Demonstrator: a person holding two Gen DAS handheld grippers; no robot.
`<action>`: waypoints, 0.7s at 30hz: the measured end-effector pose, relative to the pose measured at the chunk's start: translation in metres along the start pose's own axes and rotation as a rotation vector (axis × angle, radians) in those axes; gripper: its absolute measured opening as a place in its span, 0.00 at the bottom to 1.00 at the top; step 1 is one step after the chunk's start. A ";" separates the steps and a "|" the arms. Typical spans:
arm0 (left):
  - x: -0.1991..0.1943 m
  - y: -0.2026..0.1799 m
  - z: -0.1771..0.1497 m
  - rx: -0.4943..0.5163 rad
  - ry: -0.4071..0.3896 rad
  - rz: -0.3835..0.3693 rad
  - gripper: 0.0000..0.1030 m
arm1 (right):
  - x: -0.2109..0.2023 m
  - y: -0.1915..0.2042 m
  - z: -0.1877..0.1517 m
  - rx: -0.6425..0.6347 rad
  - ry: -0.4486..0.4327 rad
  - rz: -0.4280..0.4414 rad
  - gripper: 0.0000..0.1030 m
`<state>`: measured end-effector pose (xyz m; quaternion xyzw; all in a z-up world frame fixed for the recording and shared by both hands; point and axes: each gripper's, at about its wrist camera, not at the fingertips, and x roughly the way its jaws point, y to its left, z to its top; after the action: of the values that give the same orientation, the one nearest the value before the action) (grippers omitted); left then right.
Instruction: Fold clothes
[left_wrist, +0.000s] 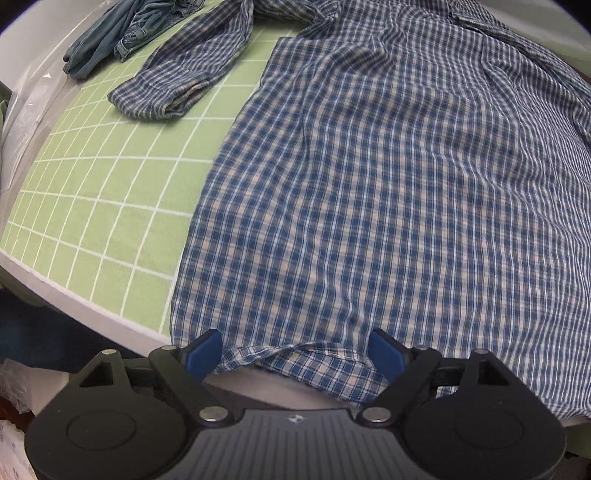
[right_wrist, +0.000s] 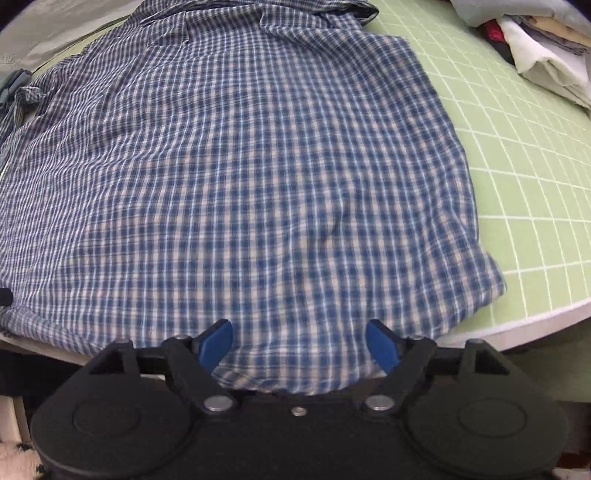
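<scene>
Your plaid shirt (left_wrist: 388, 192) reads as thin woven cloth, matt, softly creased. The denim garment (left_wrist: 110, 33) beyond it looks heavier, faded, with stitched hems. The green mat (left_wrist: 92, 192) under both is smooth, matt, with printed white grid lines. Your left gripper (left_wrist: 295, 356) and right gripper (right_wrist: 299, 347) show matt black plastic bodies, smooth blue pads (left_wrist: 203, 354), and shiny metal pivot pins. Stacked folded fabrics (right_wrist: 546, 48) at the far right look soft, dull.

One plaid shirt (left_wrist: 388, 192), one denim garment (left_wrist: 110, 33), one folded pile (right_wrist: 535, 44).
</scene>
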<state>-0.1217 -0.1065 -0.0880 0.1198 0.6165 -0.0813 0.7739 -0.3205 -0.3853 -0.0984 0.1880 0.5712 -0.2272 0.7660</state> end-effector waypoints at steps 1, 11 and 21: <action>-0.002 -0.001 -0.002 0.006 0.003 -0.002 0.84 | -0.002 0.002 0.000 -0.006 -0.001 0.002 0.76; -0.044 -0.013 0.043 -0.017 -0.168 -0.051 0.91 | -0.032 0.012 0.058 -0.025 -0.193 0.020 0.93; -0.037 -0.043 0.110 -0.028 -0.195 -0.039 0.95 | -0.038 0.018 0.123 -0.118 -0.349 -0.018 1.00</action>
<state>-0.0391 -0.1795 -0.0322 0.0884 0.5416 -0.0987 0.8301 -0.2225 -0.4326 -0.0274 0.0952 0.4434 -0.2291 0.8613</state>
